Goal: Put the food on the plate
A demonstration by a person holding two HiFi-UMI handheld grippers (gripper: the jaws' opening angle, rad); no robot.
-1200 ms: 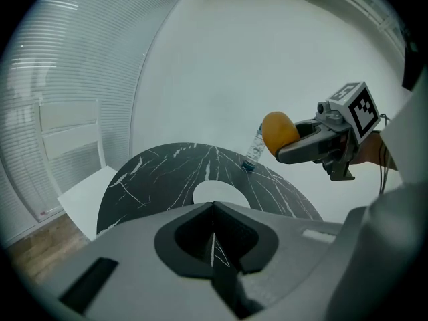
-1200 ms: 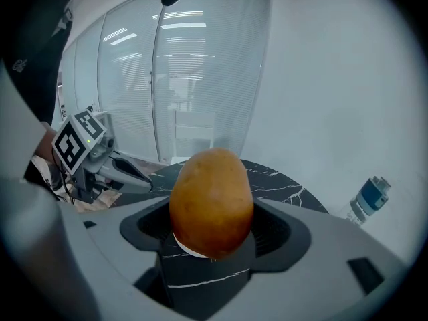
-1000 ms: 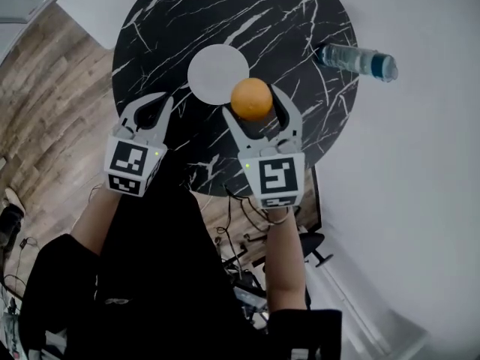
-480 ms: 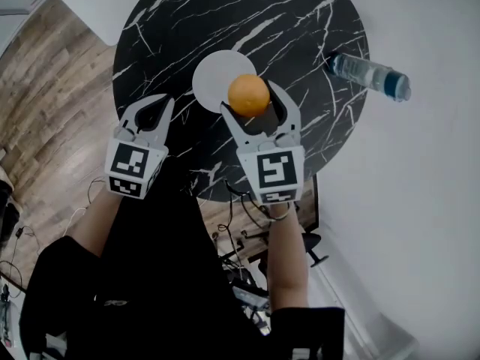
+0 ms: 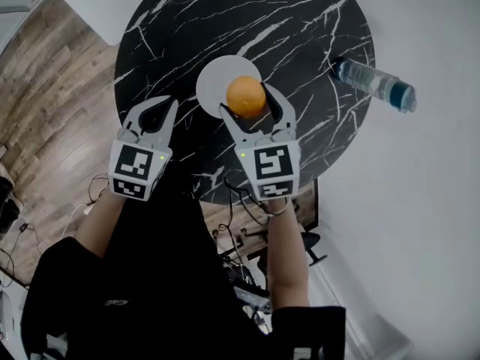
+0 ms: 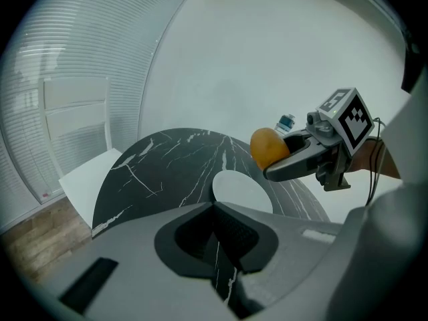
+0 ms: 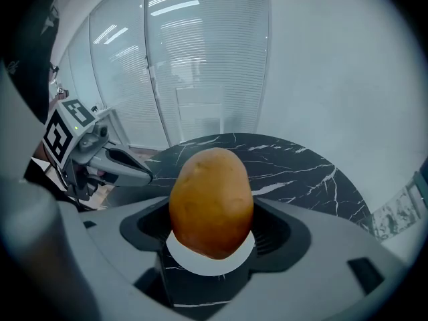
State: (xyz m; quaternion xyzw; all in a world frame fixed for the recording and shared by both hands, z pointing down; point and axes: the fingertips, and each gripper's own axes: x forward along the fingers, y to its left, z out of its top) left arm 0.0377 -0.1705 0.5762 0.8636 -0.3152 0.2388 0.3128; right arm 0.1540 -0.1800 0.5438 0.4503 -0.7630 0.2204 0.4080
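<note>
An orange-brown potato (image 5: 246,96) is clamped in my right gripper (image 5: 250,103), which is shut on it. It hangs over the near right part of a small white plate (image 5: 214,79) on the round black marble table (image 5: 300,43). In the right gripper view the potato (image 7: 211,201) fills the space between the jaws, with the plate (image 7: 211,264) showing just beneath it. My left gripper (image 5: 155,112) hovers at the table's near left edge, left of the plate, its jaws together and holding nothing. In the left gripper view the potato (image 6: 267,147) is raised above the plate (image 6: 241,189).
A clear water bottle with a blue cap (image 5: 373,85) lies at the table's right edge. Wooden floor (image 5: 45,103) is to the left, pale floor to the right. Cables and a dark stand (image 5: 247,253) sit below the table's near edge.
My right gripper has carried the potato leftward and a little farther out, from the plate's right side to above the plate. The left gripper has barely moved.
</note>
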